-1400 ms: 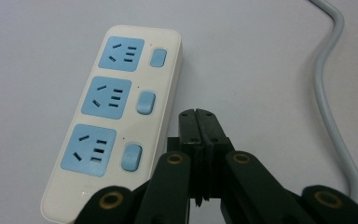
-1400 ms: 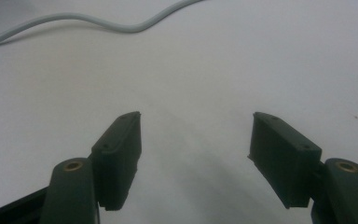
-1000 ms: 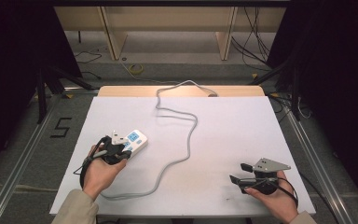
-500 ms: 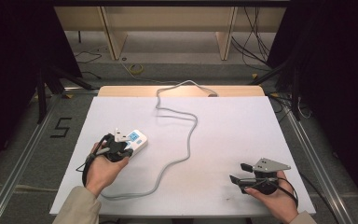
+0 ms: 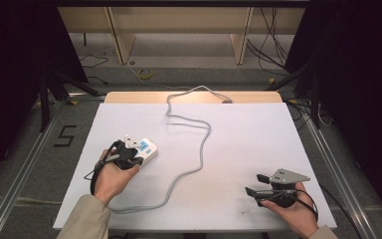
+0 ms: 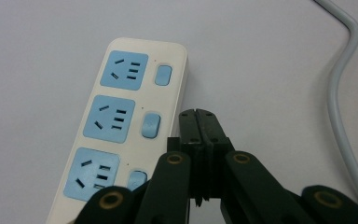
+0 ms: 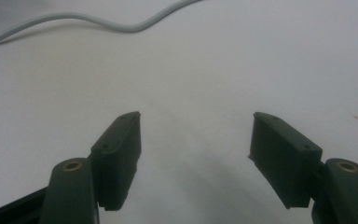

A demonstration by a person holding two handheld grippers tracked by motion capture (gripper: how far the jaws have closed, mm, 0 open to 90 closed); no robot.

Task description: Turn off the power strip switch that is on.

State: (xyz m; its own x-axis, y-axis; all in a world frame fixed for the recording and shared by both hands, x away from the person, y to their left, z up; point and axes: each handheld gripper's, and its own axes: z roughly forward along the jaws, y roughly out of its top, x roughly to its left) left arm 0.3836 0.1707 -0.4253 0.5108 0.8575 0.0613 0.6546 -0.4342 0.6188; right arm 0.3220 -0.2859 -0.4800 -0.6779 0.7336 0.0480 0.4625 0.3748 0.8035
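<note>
Power strip: the white power strip [image 6: 121, 126] with blue sockets lies flat on the white table [image 5: 258, 134], on the left half of it, partly covered by the left hand in the high view.
Left gripper: the left gripper [image 6: 200, 116] points down at the table, tips just beside the strip's long edge, level with the middle switch [image 6: 150, 125].
Left jaws: pressed together, nothing between them.
Left hand: the left hand [image 5: 110, 177] comes in from the bottom edge in a beige sleeve [image 5: 82, 219], forearm angled up and to the right.
Cord: the grey cord [image 5: 199, 144] snakes from the table's far edge down to the near left.
Right gripper: the right gripper [image 7: 196, 140] sits low over bare table, near the right front corner, well apart from the strip.
Right jaws: standing wide apart, empty.
Right hand: the right hand [image 5: 291, 211] wraps the gripper body from below, tips aimed left across the table.
</note>
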